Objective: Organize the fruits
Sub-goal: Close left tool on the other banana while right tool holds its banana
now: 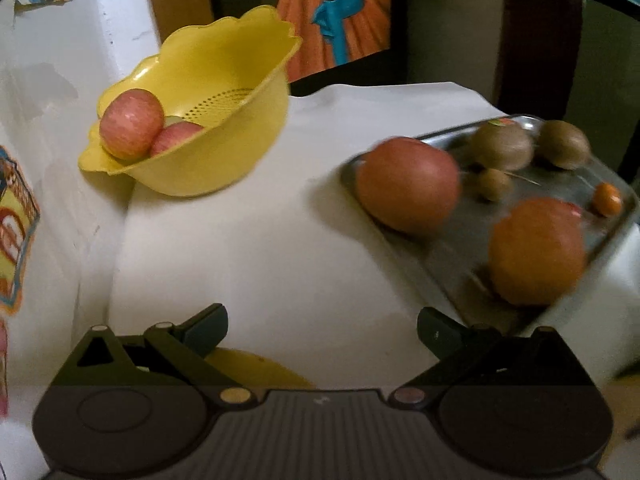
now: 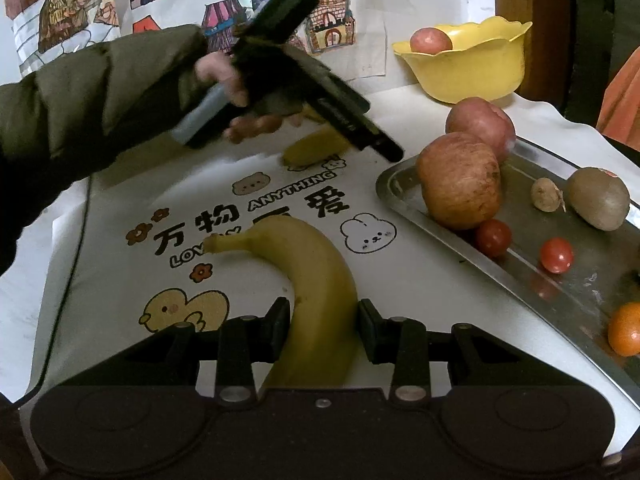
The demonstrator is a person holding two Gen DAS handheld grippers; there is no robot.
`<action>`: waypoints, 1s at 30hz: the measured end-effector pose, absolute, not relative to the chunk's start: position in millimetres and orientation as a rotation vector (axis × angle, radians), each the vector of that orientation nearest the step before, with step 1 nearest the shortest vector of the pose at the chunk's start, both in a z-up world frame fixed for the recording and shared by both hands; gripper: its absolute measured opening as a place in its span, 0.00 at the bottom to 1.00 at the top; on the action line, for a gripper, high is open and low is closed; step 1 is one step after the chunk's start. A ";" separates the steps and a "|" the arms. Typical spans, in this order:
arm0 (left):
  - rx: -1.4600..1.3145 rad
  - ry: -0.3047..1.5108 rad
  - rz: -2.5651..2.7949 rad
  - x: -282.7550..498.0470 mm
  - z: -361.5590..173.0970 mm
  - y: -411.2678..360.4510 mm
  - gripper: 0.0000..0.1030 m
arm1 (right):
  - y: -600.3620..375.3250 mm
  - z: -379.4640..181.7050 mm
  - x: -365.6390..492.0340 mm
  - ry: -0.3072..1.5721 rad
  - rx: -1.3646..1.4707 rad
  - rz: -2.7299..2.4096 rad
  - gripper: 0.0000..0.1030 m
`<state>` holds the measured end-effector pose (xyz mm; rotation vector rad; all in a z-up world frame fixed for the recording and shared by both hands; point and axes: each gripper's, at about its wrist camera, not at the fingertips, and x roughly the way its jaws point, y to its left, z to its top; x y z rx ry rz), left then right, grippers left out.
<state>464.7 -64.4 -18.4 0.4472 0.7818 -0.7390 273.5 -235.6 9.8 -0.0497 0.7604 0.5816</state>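
Observation:
In the right wrist view a yellow banana (image 2: 320,280) lies on the printed white cloth, and my right gripper (image 2: 323,330) is shut on its lower half, both pads against its sides. My left gripper (image 1: 322,330) hangs open over bare cloth with nothing between its fingers. The right wrist view shows a hand holding the left gripper (image 2: 390,152) above a second banana (image 2: 316,150). A steel tray (image 2: 400,200) holds two apples (image 2: 460,180), a kiwi (image 2: 598,200), cherry tomatoes (image 2: 557,255) and an orange (image 2: 626,330). The yellow bowl (image 1: 208,160) holds two apples (image 1: 131,124).
The tray (image 1: 460,248) lies right of the left gripper, with an apple (image 1: 408,184), an orange (image 1: 536,252) and kiwis (image 1: 502,146). The bowl (image 2: 472,72) stands at the back by a wall with drawings. A green sleeve (image 2: 100,100) reaches in from the left.

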 end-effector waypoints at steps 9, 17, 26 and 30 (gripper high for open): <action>0.271 0.619 -0.550 423.9 1.3 -37.4 1.00 | -234.6 8.3 270.6 0.742 -0.061 0.571 0.38; 0.105 0.723 -0.180 430.2 -3.3 -24.6 1.00 | -232.1 5.3 265.8 0.711 -0.080 0.566 0.40; 0.086 0.807 -0.158 434.6 -9.9 -34.8 0.89 | -232.3 4.0 263.7 0.700 -0.069 0.556 0.39; 0.074 0.835 -0.161 434.6 -14.1 -35.2 0.70 | -230.7 3.9 263.7 0.696 -0.059 0.541 0.38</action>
